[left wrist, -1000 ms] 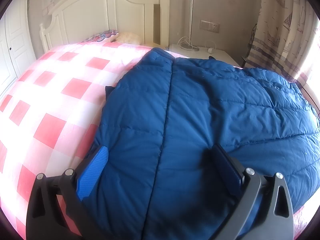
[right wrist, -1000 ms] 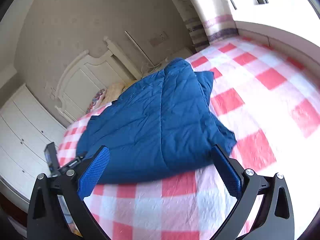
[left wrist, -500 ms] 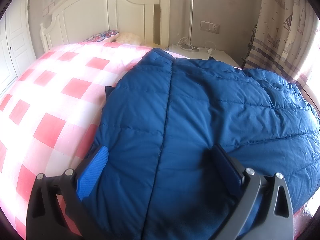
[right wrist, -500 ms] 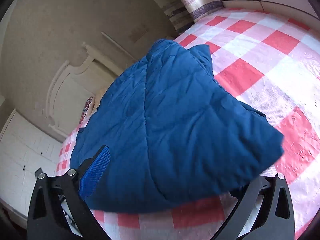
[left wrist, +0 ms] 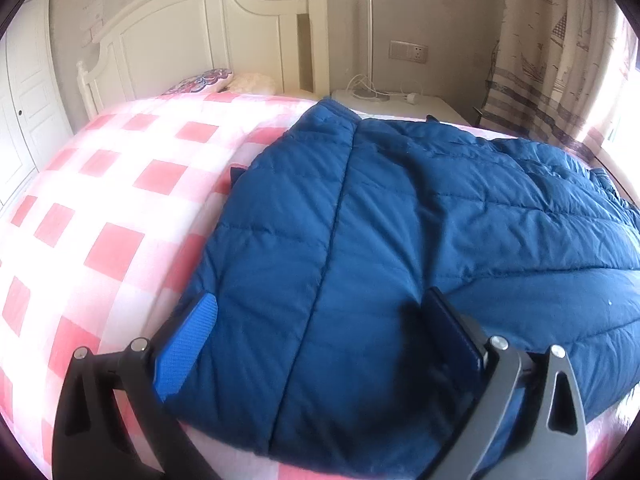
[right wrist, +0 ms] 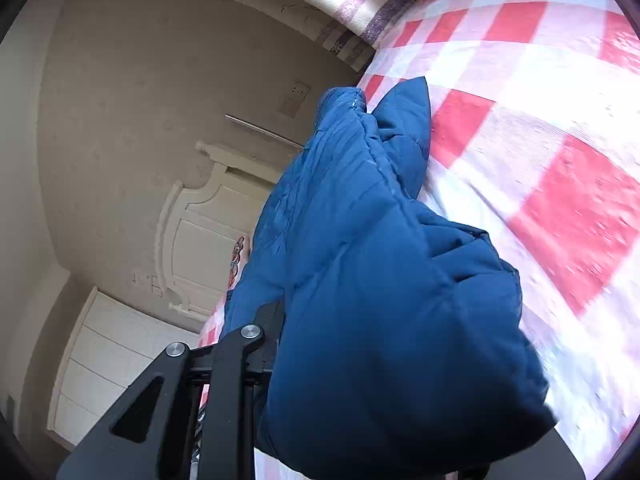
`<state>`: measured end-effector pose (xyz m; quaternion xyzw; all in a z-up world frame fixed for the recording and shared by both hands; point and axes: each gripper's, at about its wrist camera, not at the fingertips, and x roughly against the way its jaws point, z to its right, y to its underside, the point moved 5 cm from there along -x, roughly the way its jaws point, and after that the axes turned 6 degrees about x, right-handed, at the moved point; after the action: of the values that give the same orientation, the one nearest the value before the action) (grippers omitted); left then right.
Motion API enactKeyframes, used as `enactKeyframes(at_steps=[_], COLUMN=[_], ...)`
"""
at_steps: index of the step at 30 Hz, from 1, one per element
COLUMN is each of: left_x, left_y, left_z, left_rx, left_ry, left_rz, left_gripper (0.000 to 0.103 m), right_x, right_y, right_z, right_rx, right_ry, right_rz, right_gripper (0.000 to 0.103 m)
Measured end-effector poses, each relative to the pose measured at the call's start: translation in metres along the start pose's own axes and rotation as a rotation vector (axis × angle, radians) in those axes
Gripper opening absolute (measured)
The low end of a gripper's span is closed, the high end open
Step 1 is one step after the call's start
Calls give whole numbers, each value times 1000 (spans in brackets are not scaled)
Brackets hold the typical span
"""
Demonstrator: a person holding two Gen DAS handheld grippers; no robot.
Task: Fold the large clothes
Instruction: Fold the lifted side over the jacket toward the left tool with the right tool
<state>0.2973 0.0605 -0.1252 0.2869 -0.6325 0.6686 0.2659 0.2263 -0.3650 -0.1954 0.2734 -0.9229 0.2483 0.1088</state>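
Bed (left wrist: pixel 120 200) bears jacket (left wrist: pixel 400 240); left claw (left wrist: pixel 320 332) spread, right claw (right wrist: pixel 360 360) grips jacket.

My left gripper (left wrist: pixel 320 332) is spread wide over the near edge of the blue quilted down jacket (left wrist: pixel 400 240), which lies flat on the pink-and-white checked bedspread (left wrist: pixel 120 200). Beyond stand the white headboard (left wrist: pixel 208 36) and a nightstand (left wrist: pixel 400 100).

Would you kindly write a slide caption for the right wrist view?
Right gripper lifting a bunched fold of the blue quilted jacket above the red-and-white checked bedspread.
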Motion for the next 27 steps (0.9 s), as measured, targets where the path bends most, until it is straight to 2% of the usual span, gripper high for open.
enactKeyframes(at_steps=[3, 5, 8, 11, 14, 16, 17, 18, 19, 20, 23, 25, 27], left_x=[36, 58, 72, 55, 12, -19, -39, -64, -91, -98, -87, -59, -15], left_y=[-1, -15, -35, -56, -74, -81, -81, -73, -59, -55, -58, -58, -50], left_z=[22, 49, 100, 160, 214, 236, 243, 247, 247, 243, 227, 217, 206], left_rx=[-16, -69, -134, -210, -260, -276, -305, -348, -379, -359, -298, -274, -256], left_ry=[101, 110, 160, 115, 6, -41, -89, -143, -145, -118, -44, -36, 21], left_rz=[8, 51, 68, 66, 46, 22, 8, -41, -143, -147, -129, -52, 34], left_gripper=[101, 101, 101, 101, 101, 101, 101, 101, 102, 102, 99, 96, 97], right_x=[33, 54, 81, 96, 99, 95, 94, 95, 95, 96, 99, 99, 101], right_y=[5, -1, -15, -26, -26, -23, -22, -22, -22, -22, -23, -24, -25], right_z=[9, 14, 16, 17, 15, 14, 13, 14, 15, 15, 12, 11, 13], right_rx=[0, 9, 64, 96, 116, 121, 123, 123, 123, 127, 175, 184, 184], right_ry=[-16, -5, 34, 54, 64, 70, 72, 72, 72, 70, 93, 99, 101], right_rz=[-3, 27, 89, 122, 120, 117, 115, 111, 107, 101, 100, 98, 100], right_gripper=[32, 32, 32, 32, 32, 32, 32, 32, 32, 32, 32, 32, 32])
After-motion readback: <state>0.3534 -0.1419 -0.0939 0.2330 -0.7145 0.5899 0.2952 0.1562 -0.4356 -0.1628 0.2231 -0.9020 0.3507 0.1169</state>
